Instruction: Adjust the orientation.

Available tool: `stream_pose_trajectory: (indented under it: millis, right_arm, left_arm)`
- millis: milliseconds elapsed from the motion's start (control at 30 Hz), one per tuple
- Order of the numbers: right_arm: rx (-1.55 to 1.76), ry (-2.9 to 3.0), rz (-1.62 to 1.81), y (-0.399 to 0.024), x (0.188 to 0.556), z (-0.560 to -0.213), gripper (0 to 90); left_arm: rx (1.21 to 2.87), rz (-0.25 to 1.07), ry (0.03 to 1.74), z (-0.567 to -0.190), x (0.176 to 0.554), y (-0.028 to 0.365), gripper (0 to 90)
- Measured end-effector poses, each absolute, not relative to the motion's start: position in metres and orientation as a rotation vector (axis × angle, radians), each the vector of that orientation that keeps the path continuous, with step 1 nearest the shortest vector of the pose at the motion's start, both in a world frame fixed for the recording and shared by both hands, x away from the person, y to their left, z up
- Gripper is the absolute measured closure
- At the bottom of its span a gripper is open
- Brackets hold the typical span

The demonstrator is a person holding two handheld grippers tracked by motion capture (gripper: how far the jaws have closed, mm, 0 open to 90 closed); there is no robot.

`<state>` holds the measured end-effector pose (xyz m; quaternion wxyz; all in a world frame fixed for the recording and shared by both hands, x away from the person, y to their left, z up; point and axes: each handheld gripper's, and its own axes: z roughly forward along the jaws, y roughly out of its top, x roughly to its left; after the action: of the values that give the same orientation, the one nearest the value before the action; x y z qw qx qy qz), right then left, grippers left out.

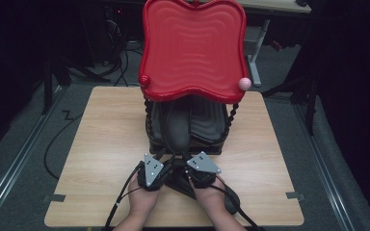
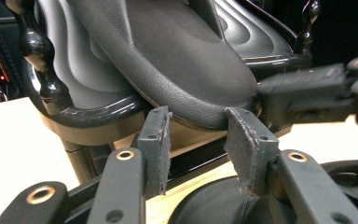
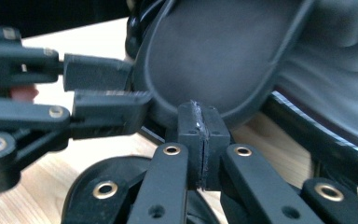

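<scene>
Below the red tray (image 1: 192, 48) of the two-tier stand, a black insole (image 2: 168, 51) leans on the dark lower tray (image 2: 88, 70), long axis running from the desk (image 1: 101, 139) edge up into the stand, rounded end toward the person. Its leathery, pebbled rim sits just ahead of the left claw (image 2: 198, 140), spread and empty. Right claw (image 3: 203, 140) is pressed together at that rim.

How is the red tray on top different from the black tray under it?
The red tray is bright and holds nothing, while the black tray is dark and has a black insole leaning in it. The red tray sits high on twisted posts; the black tray sits low, near the table. Both have the same wavy ripples.
</scene>
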<state>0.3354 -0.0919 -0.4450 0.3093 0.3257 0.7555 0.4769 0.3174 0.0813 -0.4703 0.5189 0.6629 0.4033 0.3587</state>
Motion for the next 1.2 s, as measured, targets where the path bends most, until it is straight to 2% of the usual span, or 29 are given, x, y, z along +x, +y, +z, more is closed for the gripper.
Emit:
stream_pose_trajectory:
  millis: [133,267,300,367,433,467,567,733,867,967,1033,1200]
  right_arm:
    - [0.888,1.939,1.296,-0.104,0.339,-0.437,88.5]
    - [0.942,1.878,1.325,-0.112,0.362,-0.425,85.9]
    - [0.962,1.869,1.332,-0.112,0.375,-0.420,81.6]
    - [0.979,1.871,1.327,-0.110,0.385,-0.417,79.1]
    - [1.000,1.878,1.319,-0.106,0.397,-0.414,78.6]
    - [1.005,1.885,1.313,-0.104,0.401,-0.414,79.4]
    - [1.008,1.889,1.335,-0.098,0.406,-0.411,89.7]
    - [1.023,1.865,1.332,-0.090,0.404,-0.412,89.8]
    - [1.026,1.864,1.326,-0.089,0.404,-0.412,89.8]
    - [1.023,1.865,1.319,-0.089,0.404,-0.412,89.7]
    - [1.021,1.867,1.317,-0.089,0.404,-0.413,89.8]
    - [1.025,1.870,1.308,-0.089,0.405,-0.413,89.8]
  left_arm:
    - [1.587,0.865,0.966,-0.470,0.319,0.080,59.8]
    - [1.589,0.879,0.961,-0.471,0.318,0.079,60.4]
    - [1.589,0.881,0.959,-0.471,0.318,0.079,60.8]
    - [1.591,0.883,0.957,-0.471,0.318,0.079,60.9]
    - [1.586,0.885,0.955,-0.471,0.317,0.079,66.5]
    - [1.587,0.900,0.962,-0.471,0.317,0.078,71.3]
    - [1.592,0.904,0.976,-0.471,0.319,0.079,72.8]
    - [1.530,0.957,0.930,-0.464,0.309,0.082,72.2]
    - [1.551,0.904,0.885,-0.462,0.306,0.069,69.5]
    - [1.597,0.926,0.872,-0.467,0.306,0.057,75.2]
    - [1.613,0.913,0.928,-0.472,0.315,0.057,80.3]
    - [1.601,0.931,0.937,-0.471,0.320,0.060,88.4]
